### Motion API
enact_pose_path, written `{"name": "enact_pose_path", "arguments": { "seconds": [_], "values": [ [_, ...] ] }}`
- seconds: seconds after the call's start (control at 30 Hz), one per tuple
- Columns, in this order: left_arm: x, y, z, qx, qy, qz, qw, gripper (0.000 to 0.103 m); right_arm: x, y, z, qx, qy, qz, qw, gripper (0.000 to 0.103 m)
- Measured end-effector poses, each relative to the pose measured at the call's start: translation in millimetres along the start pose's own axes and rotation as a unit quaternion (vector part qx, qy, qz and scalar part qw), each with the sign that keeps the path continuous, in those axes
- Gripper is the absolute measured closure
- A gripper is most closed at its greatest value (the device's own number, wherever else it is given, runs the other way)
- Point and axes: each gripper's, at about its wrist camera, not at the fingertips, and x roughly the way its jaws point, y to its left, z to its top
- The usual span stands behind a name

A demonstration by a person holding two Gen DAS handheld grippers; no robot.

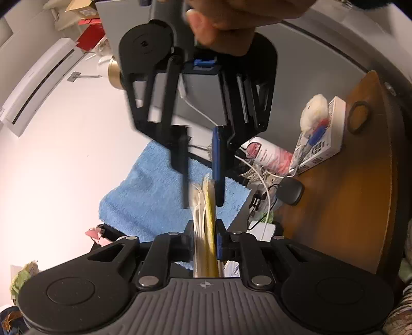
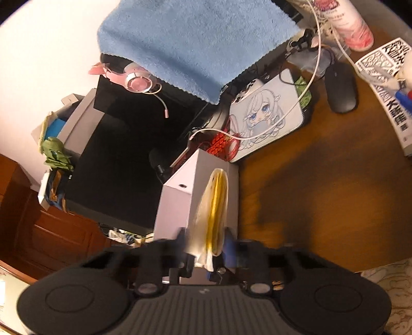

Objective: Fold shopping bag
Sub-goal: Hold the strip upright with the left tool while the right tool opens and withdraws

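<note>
The bag (image 1: 206, 232), folded to a thin cream-and-yellow strip, hangs in the air above the wooden table (image 1: 347, 206). The left gripper (image 1: 205, 242) pinches one end; the right gripper (image 1: 203, 185), held by a hand (image 1: 224, 23), closes on the other.

A cream-white shopping bag (image 2: 215, 206) with yellow stripes is pinched flat. At 12 o'clock hangs a light blue fluffy towel (image 2: 195, 38). At 10 o'clock, a pink headset (image 2: 134, 80). At 2 o'clock, a black mouse (image 2: 341, 87) on the orange-brown wooden table (image 2: 322, 193). The grippers are black with blue pads (image 1: 217, 159).
</note>
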Motion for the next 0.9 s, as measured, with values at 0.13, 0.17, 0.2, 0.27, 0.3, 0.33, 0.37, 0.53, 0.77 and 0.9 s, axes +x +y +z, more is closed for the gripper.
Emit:
{"name": "enact_pose_path", "arguments": {
  "seconds": [0.13,0.17,0.2,0.27,0.3,0.33,0.37,0.53,0.77,0.9],
  "values": [
    [6.9,5.6,0.2,-0.027,0.009,-0.009,0.9995,0.078,1.8,-1.9,-1.8,-0.001,-0.012,0.006,1.000,0.092],
    [8.4,7.2,0.6,-0.035,0.011,-0.008,0.9993,0.074,2.0,-2.9,-1.9,0.002,-0.016,0.009,1.000,0.093],
    [10.3,9.0,0.9,-0.044,0.012,-0.005,0.9990,0.065,1.4,-4.6,-1.1,0.005,-0.022,0.012,1.000,0.093],
    [13.4,13.5,1.1,-0.063,0.015,0.003,0.9979,0.044,-3.0,-6.2,0.8,0.006,-0.046,0.010,0.999,0.093],
    [14.6,16.5,0.7,-0.073,0.016,0.009,0.9972,0.042,-5.9,-6.9,2.2,0.006,-0.058,0.009,0.998,0.093],
    [15.5,20.3,0.0,-0.086,0.015,0.013,0.9961,0.035,-8.9,-8.5,4.2,0.007,-0.070,0.010,0.997,0.093],
    [16.1,24.5,-0.5,-0.099,0.015,0.013,0.9949,0.031,-12.4,-10.3,6.6,0.010,-0.079,0.011,0.997,0.093],
    [21.5,42.0,-0.9,-0.166,0.014,0.004,0.9861,0.001,-29.2,-12.0,12.8,0.006,-0.122,0.010,0.993,0.093],
    [13.3,40.4,12.6,-0.192,-0.016,0.041,0.9805,0.000,-40.9,-9.2,11.9,-0.007,-0.152,0.026,0.988,0.093],
    [10.2,25.3,24.5,-0.141,-0.041,0.071,0.9866,0.000,-47.6,-7.7,11.4,-0.015,-0.169,0.035,0.985,0.093]
  ]
}}
